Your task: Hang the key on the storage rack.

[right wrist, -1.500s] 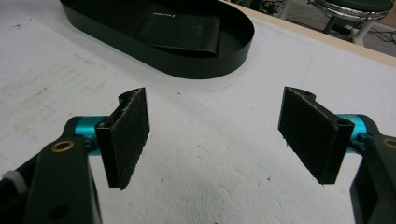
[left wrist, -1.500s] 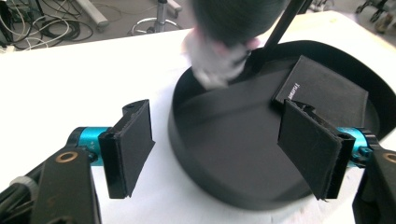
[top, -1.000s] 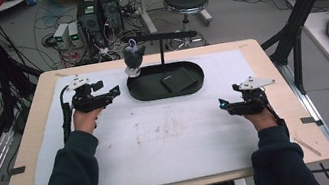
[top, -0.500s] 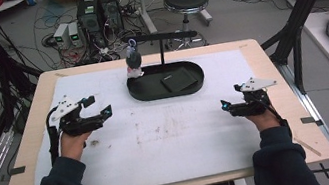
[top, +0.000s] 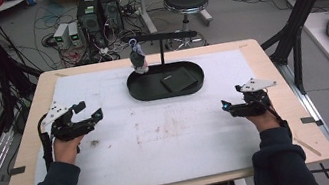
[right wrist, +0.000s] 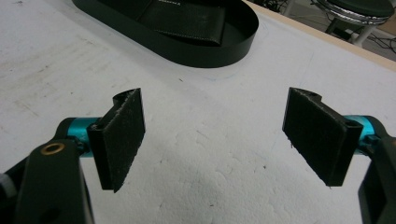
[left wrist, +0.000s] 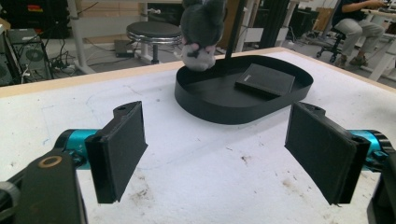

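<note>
High view: both claws spread, empty; wallet [top: 178,80] lettering in tray [top: 137,89] unreadable.

No lettering is legible; the wallet's [top: 178,79] small stamp is too blurred to read.

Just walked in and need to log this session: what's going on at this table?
A person holds a claw in each hand over the white table. The left claw and right claw are both open and empty, apart from everything. At the far side sits a black oval tray with a flat black wallet inside; a small plush toy hangs from a stand above its end.
</note>
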A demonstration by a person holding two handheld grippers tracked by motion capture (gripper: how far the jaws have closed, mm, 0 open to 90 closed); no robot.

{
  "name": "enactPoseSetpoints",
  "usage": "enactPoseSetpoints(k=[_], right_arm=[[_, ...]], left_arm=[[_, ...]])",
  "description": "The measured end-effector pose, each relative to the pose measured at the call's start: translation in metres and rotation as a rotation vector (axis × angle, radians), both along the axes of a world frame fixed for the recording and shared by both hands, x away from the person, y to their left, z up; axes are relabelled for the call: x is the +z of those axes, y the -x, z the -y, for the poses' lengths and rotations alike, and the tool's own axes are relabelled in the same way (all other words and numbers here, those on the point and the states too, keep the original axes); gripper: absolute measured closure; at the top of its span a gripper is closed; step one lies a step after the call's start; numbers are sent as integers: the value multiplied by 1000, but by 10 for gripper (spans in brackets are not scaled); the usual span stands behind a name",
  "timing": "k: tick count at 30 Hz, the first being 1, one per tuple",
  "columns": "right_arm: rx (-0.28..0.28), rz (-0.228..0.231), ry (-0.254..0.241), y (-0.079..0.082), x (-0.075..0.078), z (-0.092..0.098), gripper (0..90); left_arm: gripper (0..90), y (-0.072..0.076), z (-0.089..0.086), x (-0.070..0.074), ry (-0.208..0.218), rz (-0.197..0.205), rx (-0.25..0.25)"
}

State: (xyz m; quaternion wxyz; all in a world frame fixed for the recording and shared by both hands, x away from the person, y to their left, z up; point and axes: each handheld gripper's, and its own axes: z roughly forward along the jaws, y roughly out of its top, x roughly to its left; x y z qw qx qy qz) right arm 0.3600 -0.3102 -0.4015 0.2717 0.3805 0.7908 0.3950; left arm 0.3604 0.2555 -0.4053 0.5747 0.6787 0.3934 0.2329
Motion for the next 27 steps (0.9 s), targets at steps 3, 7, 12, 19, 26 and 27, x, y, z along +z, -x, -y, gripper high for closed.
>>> enactPoseSetpoints(k=[3, 7, 12, 19, 26, 27], right_arm=[[-7, -2, -3, 1, 0, 1, 215], [-11, -3, -5, 1, 0, 2, 215], [-7, -2, -1, 1, 0, 1, 215], [-20, -9, -14, 0, -2, 4, 215], [-21, -11, -9, -1, -3, 5, 215], [-22, -12, -9, 0, -3, 5, 215]], left_arm=[[199, 1, -1, 1, 3, 6, 7], [199, 3, -4, 0, 1, 4, 19], [201, 4, -8, 0, -3, -2, 35], [203, 1, -8, -3, -2, -10, 38], [204, 1, -10, -2, 9, -6, 43], [204, 1, -10, -2, 10, -6, 43]])
